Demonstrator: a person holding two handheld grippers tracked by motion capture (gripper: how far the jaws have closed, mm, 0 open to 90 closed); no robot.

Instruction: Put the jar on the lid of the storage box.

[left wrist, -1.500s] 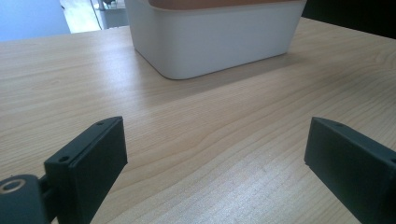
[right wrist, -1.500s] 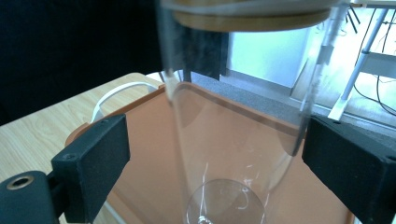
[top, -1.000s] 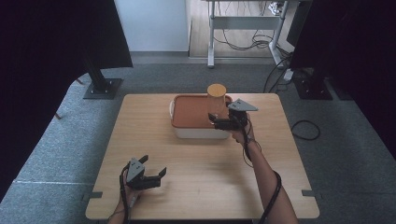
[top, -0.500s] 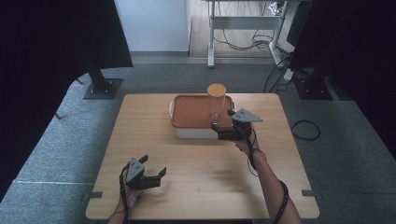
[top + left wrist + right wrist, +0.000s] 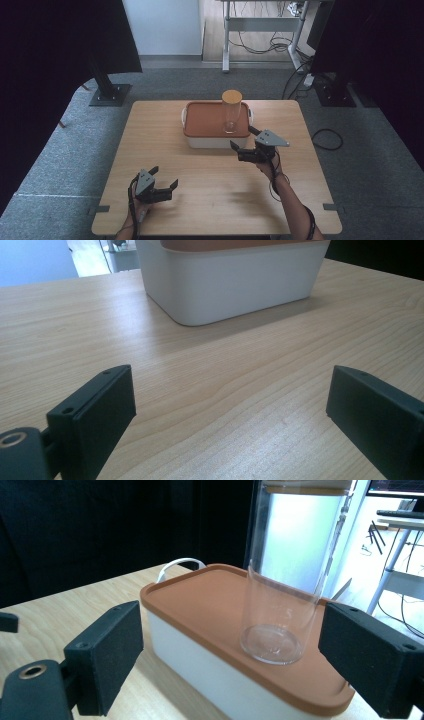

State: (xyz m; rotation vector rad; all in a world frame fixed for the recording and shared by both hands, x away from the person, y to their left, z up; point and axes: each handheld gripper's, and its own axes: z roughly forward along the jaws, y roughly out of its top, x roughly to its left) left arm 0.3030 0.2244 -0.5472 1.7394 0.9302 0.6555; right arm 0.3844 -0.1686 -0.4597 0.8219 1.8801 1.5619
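Observation:
A white box (image 5: 216,141) with an orange lid (image 5: 207,120) stands at the middle back of the wooden table (image 5: 150,130). A tall clear glass jar (image 5: 231,117) with a wooden cap (image 5: 232,96) stands upright on the lid's right part. My right gripper (image 5: 242,138) hovers just in front of the box's right front corner, open; its jaws have just been closing a little, with nothing between them. In the right gripper view the jar (image 5: 285,600) and the lid (image 5: 210,605) lie ahead of the right gripper (image 5: 230,652). My left gripper (image 5: 165,176) rests open near the front left, empty.
In the left gripper view the box's white wall (image 5: 235,280) is well ahead of the left gripper (image 5: 230,405) across bare wood. Around the table are grey carpet, a black stand base (image 5: 110,94) at the back left and cables (image 5: 327,137) at the right.
My right gripper has drawn back from beside the jar toward the near side of the box, and a little lower. The jar stays standing on the lid. The left gripper has not moved.

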